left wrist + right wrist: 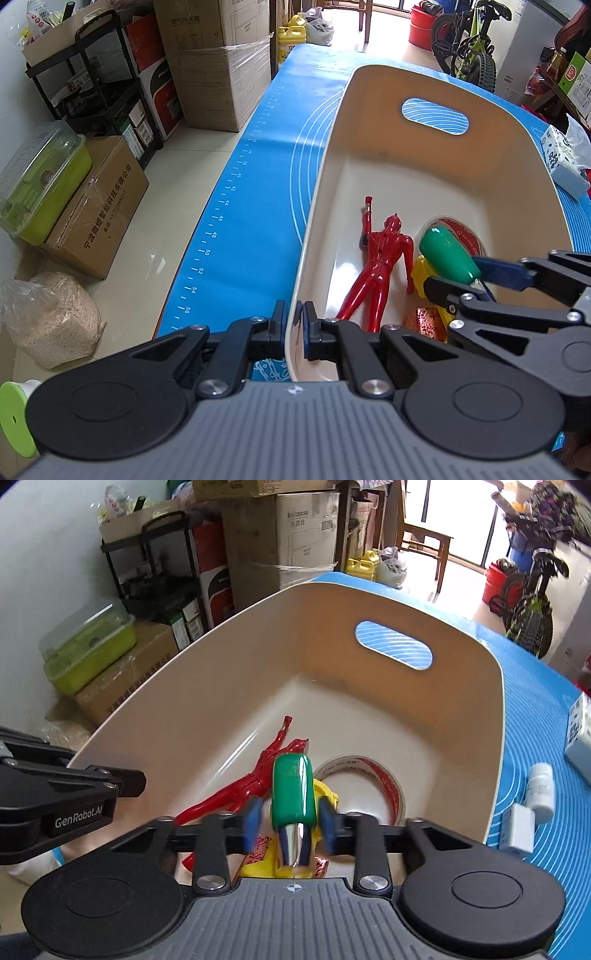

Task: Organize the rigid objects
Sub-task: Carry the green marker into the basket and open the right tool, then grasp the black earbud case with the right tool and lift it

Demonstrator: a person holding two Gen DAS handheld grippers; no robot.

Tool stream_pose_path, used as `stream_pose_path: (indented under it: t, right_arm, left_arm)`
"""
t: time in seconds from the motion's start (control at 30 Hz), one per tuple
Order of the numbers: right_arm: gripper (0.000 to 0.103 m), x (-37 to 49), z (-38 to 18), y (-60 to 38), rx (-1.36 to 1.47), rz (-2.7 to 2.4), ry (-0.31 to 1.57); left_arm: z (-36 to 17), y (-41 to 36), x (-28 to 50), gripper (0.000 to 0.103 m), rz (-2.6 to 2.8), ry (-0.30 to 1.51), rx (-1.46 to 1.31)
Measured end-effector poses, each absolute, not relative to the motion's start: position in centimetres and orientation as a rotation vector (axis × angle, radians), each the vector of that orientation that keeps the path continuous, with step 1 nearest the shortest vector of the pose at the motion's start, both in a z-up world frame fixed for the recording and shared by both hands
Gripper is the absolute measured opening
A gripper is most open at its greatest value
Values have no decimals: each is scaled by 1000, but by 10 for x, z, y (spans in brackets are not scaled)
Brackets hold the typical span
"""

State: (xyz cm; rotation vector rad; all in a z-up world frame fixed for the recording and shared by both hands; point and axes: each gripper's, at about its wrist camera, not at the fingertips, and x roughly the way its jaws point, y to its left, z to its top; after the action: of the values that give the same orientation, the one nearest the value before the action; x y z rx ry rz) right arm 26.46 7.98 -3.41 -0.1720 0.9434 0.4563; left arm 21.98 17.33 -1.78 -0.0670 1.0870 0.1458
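Note:
A cream basket [369, 147] with a handle slot stands on the blue mat [258, 221]. My left gripper [295, 325] is shut on the basket's near left rim, one finger inside and one outside. In the basket lie a red toy figure [384, 258], a tape roll [458, 229], a yellow object [419, 273] and a red-gold foil item [424, 321]. My right gripper [290, 823] hangs over the basket [258, 646] with its blue pads apart. A green object with a chrome end [293, 790] stands between them above the red figure [221, 797], with a gap at the left pad.
On the mat right of the basket are a white bottle [541, 790], a small white box [519, 830] and a tissue pack [561, 162]. Cardboard boxes [218, 62], a black shelf and a green bin [44, 184] stand on the floor to the left. A bicycle [469, 44] is beyond.

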Motion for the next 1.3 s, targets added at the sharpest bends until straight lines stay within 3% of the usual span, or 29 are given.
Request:
stream_pose_path:
  t: [0.57,0.83,1.3]
  right_arm:
    - [94,259,15,23,-43,403,762]
    - [98,266,26,-41,-26,295,709]
    - [92,275,-42,-84,-118,288,808]
  left_arm:
    - [-18,174,220,10,148,1086,-63]
    - [-18,174,220,10,148,1085,-62]
    - [-19,174,219,10,150,1085,-61]
